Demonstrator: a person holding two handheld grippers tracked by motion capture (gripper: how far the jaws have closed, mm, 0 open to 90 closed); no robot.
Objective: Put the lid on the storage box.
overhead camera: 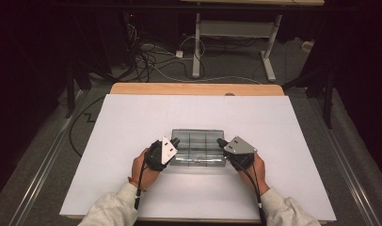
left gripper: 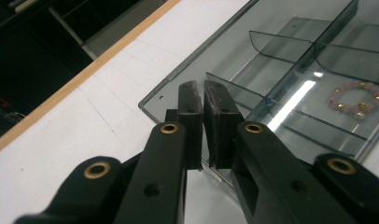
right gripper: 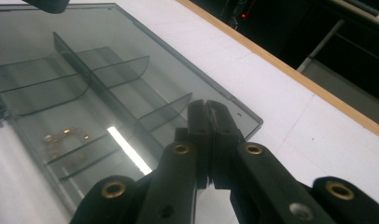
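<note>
the left gripper (left gripper: 204, 91), its matte black jaws pressed together and holding nothing, sits over the corner of a smoky clear plastic organizer box (overhead camera: 198, 147) with curved dividers. a beaded bracelet (left gripper: 356, 99) lies in one compartment. the right gripper (right gripper: 208, 109) is likewise closed and empty at the opposite end, on the white table (overhead camera: 132, 122).

Smoked clear plastic organizer box (overhead camera: 198, 148) lying flat, mid-table on the white sheet, lid closed. Dividers showing thru lid, splitting it into compartments. Beaded bracelet (left gripper: 356, 99), pink w/ gold beads, sitting inside one compartment.
</note>
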